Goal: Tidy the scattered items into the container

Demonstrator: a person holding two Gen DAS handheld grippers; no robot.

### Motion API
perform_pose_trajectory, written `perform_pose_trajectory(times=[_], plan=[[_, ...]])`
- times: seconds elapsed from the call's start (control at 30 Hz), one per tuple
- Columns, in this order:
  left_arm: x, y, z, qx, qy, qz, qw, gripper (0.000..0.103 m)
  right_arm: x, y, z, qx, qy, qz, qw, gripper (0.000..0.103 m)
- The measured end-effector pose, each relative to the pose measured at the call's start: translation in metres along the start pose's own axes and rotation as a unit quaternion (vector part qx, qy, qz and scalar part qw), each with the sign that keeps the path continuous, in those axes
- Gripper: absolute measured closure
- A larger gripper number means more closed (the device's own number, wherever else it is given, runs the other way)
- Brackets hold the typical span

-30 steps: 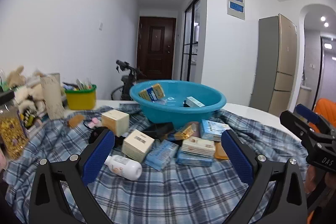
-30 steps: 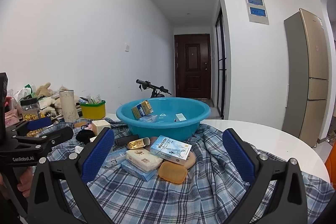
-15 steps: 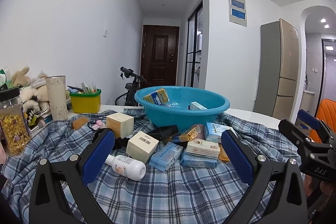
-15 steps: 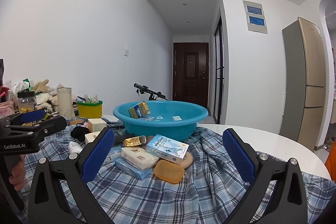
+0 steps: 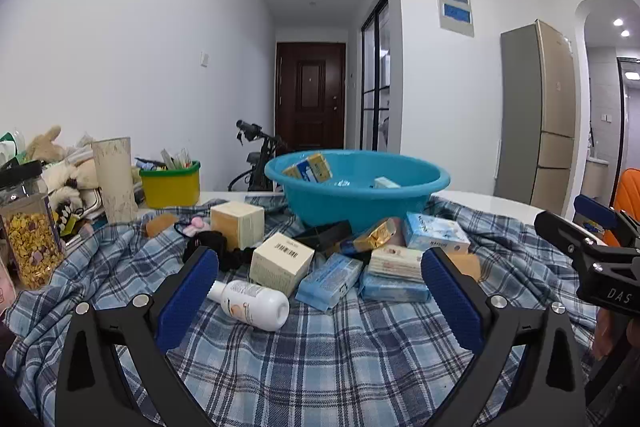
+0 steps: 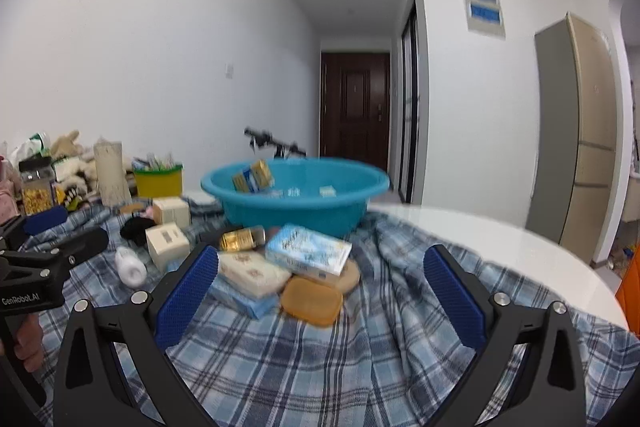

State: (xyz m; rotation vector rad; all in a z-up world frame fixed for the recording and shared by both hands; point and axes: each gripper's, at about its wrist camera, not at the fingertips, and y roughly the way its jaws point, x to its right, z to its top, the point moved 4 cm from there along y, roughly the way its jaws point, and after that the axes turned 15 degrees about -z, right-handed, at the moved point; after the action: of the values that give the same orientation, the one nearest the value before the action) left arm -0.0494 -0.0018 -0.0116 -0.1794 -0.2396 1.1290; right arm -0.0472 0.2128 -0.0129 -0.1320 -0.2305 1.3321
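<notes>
A blue plastic basin (image 5: 360,195) (image 6: 296,203) stands at the back of the plaid cloth with a few small boxes inside. In front of it lies a heap of items: a white bottle (image 5: 250,303), a cream box (image 5: 280,263), a pale blue pack (image 5: 330,281), a blue printed box (image 6: 308,253) and an orange soap bar (image 6: 312,301). My left gripper (image 5: 320,301) is open and empty, low over the cloth just before the bottle. My right gripper (image 6: 320,297) is open and empty too, close before the soap bar.
A yellow-green tub (image 5: 170,183), a tall beige cup (image 5: 114,179), a cereal jar (image 5: 30,231) and plush toys crowd the left side. The bare white tabletop (image 6: 500,243) shows at the right. A bicycle and a door stand beyond.
Both grippers have dropped lower and moved in closer to the heap. The right one has also swung, and its view is blurred. Both stayed open.
</notes>
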Motion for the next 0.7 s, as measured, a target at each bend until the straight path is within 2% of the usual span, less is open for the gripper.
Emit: perform_pose_trajectory(times=[0.1,0.7], plan=[[-0.0037,0.003,-0.0015,-0.006,-0.006,0.015,0.9999,0.0,0.0015,0.0111,-0.0052,-0.032,0.0,-0.01,0.999,0.001],[-0.0049,0.0025,-0.0061,-0.004,-0.003,0.02,0.9998,0.0,0.0028,0.0073,-0.0058,-0.029,0.001,-0.013,0.999,0.001]])
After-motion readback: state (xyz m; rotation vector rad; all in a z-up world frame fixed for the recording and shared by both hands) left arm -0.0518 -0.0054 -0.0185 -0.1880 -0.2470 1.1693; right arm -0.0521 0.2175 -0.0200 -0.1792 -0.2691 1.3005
